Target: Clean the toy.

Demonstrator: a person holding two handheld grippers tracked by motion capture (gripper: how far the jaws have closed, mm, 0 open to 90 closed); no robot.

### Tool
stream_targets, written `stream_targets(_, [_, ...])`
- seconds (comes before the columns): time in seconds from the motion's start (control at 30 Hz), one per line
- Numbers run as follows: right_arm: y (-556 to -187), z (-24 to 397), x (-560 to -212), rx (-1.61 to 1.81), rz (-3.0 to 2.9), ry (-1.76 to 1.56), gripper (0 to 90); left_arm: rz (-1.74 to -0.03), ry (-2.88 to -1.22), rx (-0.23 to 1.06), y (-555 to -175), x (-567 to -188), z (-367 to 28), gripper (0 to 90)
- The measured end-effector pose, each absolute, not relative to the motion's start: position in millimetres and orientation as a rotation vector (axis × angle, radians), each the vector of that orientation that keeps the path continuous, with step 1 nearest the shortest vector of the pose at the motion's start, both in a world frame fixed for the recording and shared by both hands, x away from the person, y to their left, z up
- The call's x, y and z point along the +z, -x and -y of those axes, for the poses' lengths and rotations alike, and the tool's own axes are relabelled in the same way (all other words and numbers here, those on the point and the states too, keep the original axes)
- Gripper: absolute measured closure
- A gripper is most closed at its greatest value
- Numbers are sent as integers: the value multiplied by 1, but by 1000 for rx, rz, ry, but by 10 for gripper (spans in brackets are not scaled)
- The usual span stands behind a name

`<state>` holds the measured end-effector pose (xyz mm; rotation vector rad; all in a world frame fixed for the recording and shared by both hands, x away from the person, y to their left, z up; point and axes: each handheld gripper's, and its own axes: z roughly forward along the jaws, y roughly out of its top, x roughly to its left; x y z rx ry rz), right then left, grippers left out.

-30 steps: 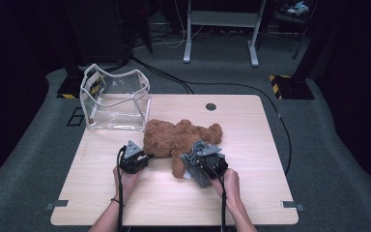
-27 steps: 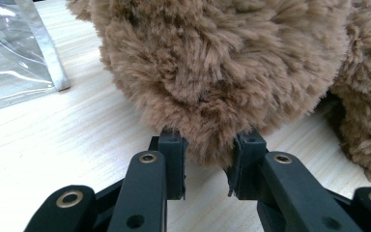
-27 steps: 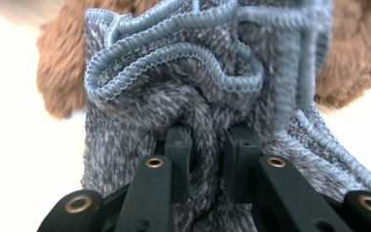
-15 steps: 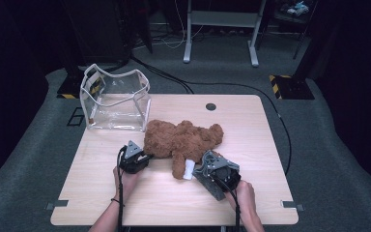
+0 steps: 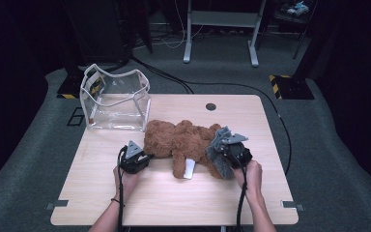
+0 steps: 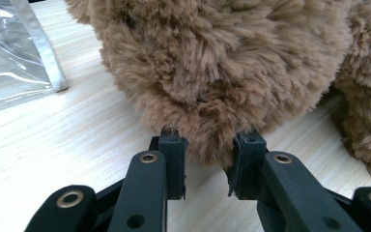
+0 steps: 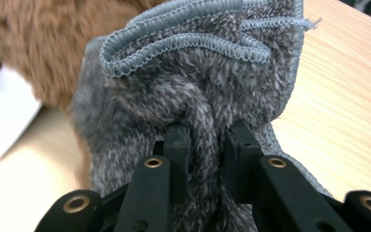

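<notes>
On the worktop, the brown teddy bear lies at centre, the clear bag standing empty at its ten o'clock. The left tool pinches fur at the bear's nine o'clock end; the right tool grips a bunched grey cloth, seemingly clothing on the bear. Bagging, if intended, remains undone
</notes>
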<state>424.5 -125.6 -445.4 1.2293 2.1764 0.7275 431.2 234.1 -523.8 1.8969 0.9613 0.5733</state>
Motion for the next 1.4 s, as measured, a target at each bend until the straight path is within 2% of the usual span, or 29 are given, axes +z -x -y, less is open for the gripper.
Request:
stream_targets(0.17, [-441, 112, -464, 631, -2207, -1220, 750, -960, -1897, 570, -431, -524, -234, 720])
stream_targets(0.37, [-439, 135, -480, 524, -2204, -1303, 751, -959, -1897, 570, -431, -524, -234, 720])
stream_targets(0.57, [-420, 143, -457, 686, -2153, -1318, 751, -960, -1898, 571, -431, -524, -234, 720])
stream_targets(0.77, [-406, 101, -424, 823, -2191, -1158, 752, -960, -1897, 570, -431, -524, -234, 720])
stream_targets(0.97, [-406, 42, -411, 865, -2283, -972, 752, -960, -1898, 569, -431, -524, -234, 721])
stream_targets(1.2, [-418, -10, -424, 902, -2359, -854, 752, -959, -1898, 569, -431, -524, -234, 721])
stream_targets(1.4, [-421, -24, -451, 832, -2412, -818, 762, -958, -1903, 572, -431, -524, -234, 724])
